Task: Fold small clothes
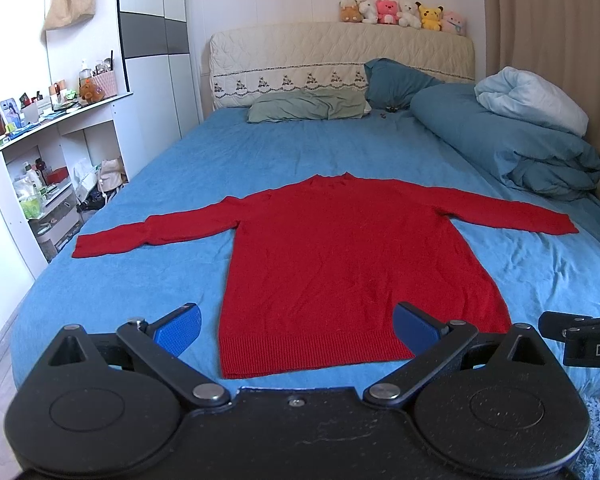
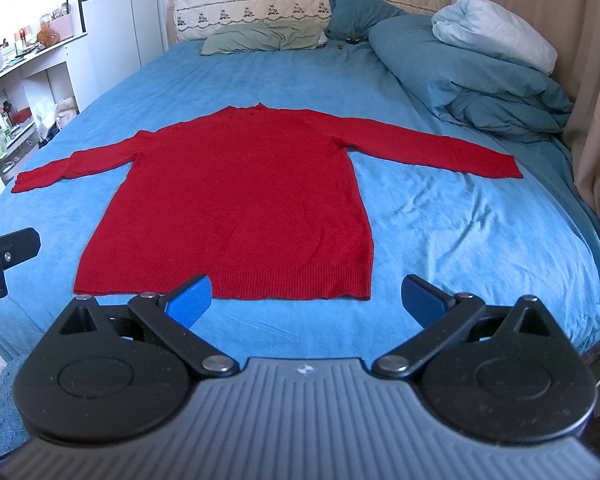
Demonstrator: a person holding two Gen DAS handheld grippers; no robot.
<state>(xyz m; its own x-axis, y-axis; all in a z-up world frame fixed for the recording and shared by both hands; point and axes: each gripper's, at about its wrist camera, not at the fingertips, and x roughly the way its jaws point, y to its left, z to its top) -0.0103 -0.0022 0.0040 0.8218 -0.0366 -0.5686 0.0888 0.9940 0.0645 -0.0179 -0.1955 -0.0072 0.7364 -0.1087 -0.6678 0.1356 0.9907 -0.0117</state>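
A red long-sleeved sweater [image 1: 332, 256] lies flat on the blue bed sheet [image 1: 172, 184], both sleeves spread out sideways, hem toward me. It also shows in the right wrist view [image 2: 240, 200]. My left gripper [image 1: 296, 330] is open and empty, held just before the hem, above its left part. My right gripper [image 2: 306, 300] is open and empty, held near the hem's right corner. A part of the right gripper [image 1: 580, 340] shows at the right edge of the left wrist view.
A rolled blue duvet [image 1: 512, 136] with a pale blanket lies along the bed's right side. Pillows [image 1: 308, 106] lie at the headboard [image 1: 340, 56], with plush toys [image 1: 404, 14] on top. Cluttered white shelves [image 1: 40, 152] stand left of the bed. A curtain [image 2: 540, 20] hangs on the right.
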